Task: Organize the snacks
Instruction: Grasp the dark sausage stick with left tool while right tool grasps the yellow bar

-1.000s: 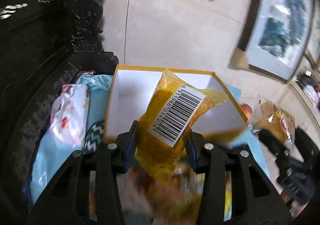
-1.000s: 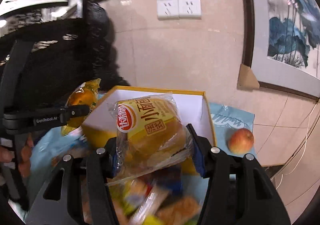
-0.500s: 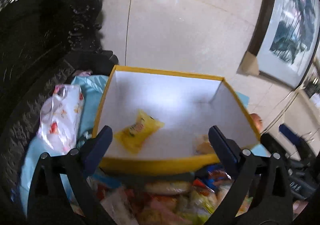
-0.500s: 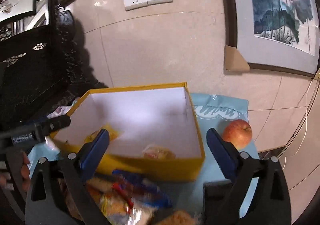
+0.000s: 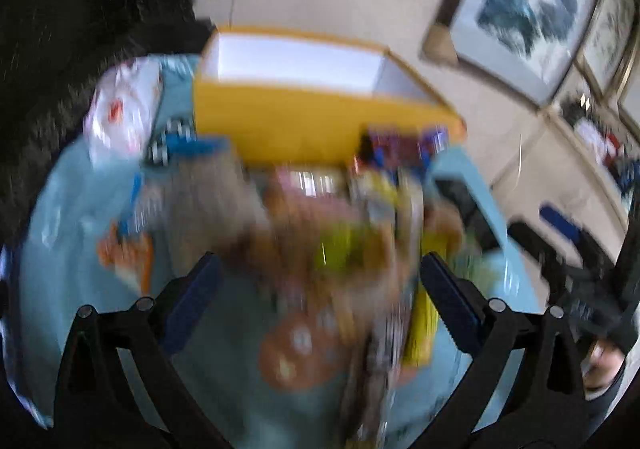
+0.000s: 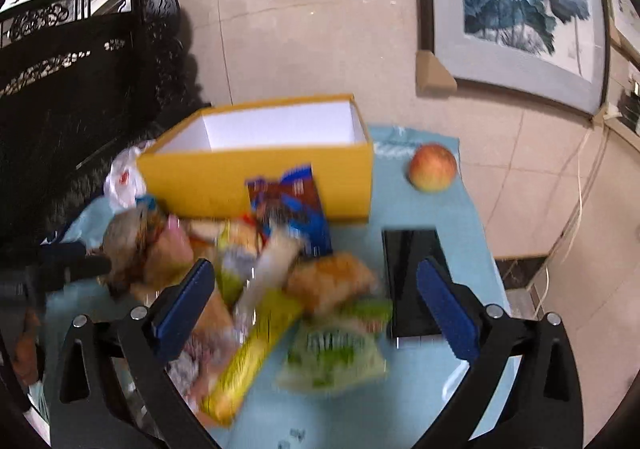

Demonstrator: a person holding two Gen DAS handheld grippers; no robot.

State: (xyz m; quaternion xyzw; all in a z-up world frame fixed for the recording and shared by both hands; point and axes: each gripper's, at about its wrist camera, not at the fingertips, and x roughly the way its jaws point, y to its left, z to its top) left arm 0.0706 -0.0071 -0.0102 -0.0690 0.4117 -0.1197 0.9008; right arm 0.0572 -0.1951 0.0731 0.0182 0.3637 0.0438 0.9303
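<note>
Before the yellow box (image 6: 256,185), most of your snack pile (image 6: 256,289) lies unsorted on the blue cloth (image 6: 424,401), with your left gripper (image 5: 320,297) and right gripper (image 6: 316,301) just opened wide, both empty.

Snack pile (image 6: 256,289) before yellow box (image 6: 256,177)

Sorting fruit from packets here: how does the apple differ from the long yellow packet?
The apple is round, red-yellow and unwrapped; the long yellow packet is a slim wrapped stick. The apple sits alone right of the yellow box; the packet lies in the snack pile. Both rest on the blue cloth, outside the box.
</note>
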